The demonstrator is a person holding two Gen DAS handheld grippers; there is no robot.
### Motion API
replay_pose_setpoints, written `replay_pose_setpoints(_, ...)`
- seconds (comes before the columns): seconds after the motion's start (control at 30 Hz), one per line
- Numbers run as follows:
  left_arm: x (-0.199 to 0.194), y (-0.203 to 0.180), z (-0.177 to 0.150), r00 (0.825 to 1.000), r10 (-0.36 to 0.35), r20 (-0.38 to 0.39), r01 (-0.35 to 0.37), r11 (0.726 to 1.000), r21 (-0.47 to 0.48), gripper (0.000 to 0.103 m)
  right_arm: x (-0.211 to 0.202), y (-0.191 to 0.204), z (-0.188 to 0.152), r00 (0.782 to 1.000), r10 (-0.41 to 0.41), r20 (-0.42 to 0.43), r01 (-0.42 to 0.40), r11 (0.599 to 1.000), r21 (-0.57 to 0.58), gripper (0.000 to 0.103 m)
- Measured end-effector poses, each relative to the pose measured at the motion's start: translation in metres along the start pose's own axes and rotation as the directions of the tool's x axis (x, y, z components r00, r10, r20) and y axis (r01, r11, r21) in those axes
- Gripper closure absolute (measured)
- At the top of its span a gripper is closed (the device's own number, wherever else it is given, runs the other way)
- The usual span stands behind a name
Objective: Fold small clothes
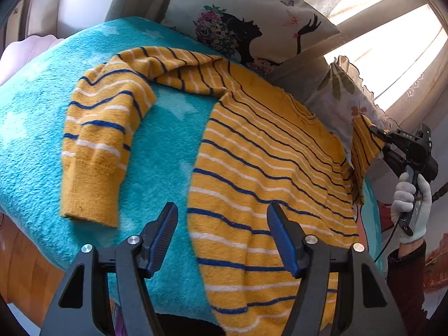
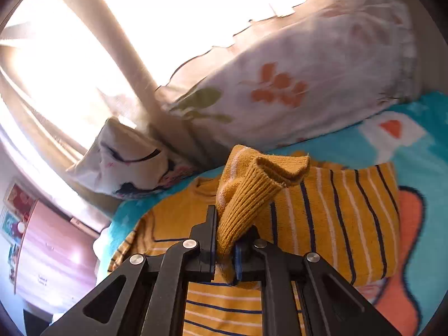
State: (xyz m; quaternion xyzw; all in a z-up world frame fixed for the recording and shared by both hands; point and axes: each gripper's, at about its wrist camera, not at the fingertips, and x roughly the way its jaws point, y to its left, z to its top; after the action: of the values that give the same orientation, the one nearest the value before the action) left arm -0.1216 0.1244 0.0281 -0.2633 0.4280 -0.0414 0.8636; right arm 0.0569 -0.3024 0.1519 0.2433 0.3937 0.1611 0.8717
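Observation:
A small yellow sweater [image 1: 260,151] with blue and white stripes lies face down on a turquoise blanket [image 1: 33,128]. Its left sleeve [image 1: 100,145] lies bent on the blanket. My left gripper [image 1: 222,235] is open and empty, hovering over the sweater's lower hem edge. My right gripper [image 2: 226,240] is shut on the ribbed cuff of the right sleeve [image 2: 252,190] and holds it lifted above the sweater body [image 2: 336,218]. In the left wrist view the right gripper [image 1: 376,133] sits at the far right, pinching that sleeve [image 1: 362,148].
Two printed pillows [image 1: 252,19] [image 2: 294,89] lean against the window behind the blanket. A sunlit curtain [image 2: 84,56] hangs behind them. A gloved hand [image 1: 411,207] holds the right gripper. The blanket's front edge drops off at the lower left.

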Motion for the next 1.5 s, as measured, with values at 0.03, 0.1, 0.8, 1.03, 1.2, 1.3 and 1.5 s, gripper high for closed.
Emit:
replay_pose_setpoints(0.03, -0.004, 0.007, 0.000, 1.000, 0.012, 0.011, -0.012, 1.000, -0.010, 0.038, 0.022, 0.018, -0.004, 0.999, 0.027, -0.038, -0.027, 1.000, -0.015, 0.092)
replay_pose_setpoints(0.1, -0.013, 0.021, 0.001, 0.999, 0.039, 0.035, -0.038, 0.999, -0.030, 0.037, 0.066, 0.050, -0.013, 0.992, 0.062, -0.112, -0.067, 0.997, -0.043, 0.092)
replay_pose_setpoints(0.8, -0.052, 0.071, 0.019, 0.989, 0.039, 0.145, -0.031, 0.998, -0.060, 0.028, 0.228, 0.144, -0.096, 0.920, 0.022, -0.392, -0.119, 0.967, -0.225, 0.051)
replay_pose_setpoints(1.03, -0.072, 0.123, 0.021, 0.966, 0.165, 0.197, -0.119, 0.967, -0.225, 0.028, 0.195, 0.213, -0.142, 0.850, 0.133, -0.510, -0.325, 0.894, -0.307, 0.051)
replay_pose_setpoints(1.2, -0.084, 0.147, 0.016, 0.958, 0.205, 0.203, -0.137, 0.943, -0.303, 0.028, 0.189, 0.261, -0.213, 0.780, 0.111, -0.616, -0.421, 0.821, -0.386, 0.051)
replay_pose_setpoints(1.3, -0.086, 0.147, 0.014, 0.962, 0.185, 0.201, -0.120, 0.947, -0.297, 0.028, 0.208, 0.277, -0.245, 0.782, 0.030, -0.622, -0.386, 0.807, -0.447, 0.051)
replay_pose_setpoints(1.5, -0.085, 0.139, 0.013, 0.966, 0.163, 0.199, -0.104, 0.956, -0.275, 0.028, 0.216, 0.289, -0.266, 0.793, 0.026, -0.608, -0.355, 0.832, -0.426, 0.074)
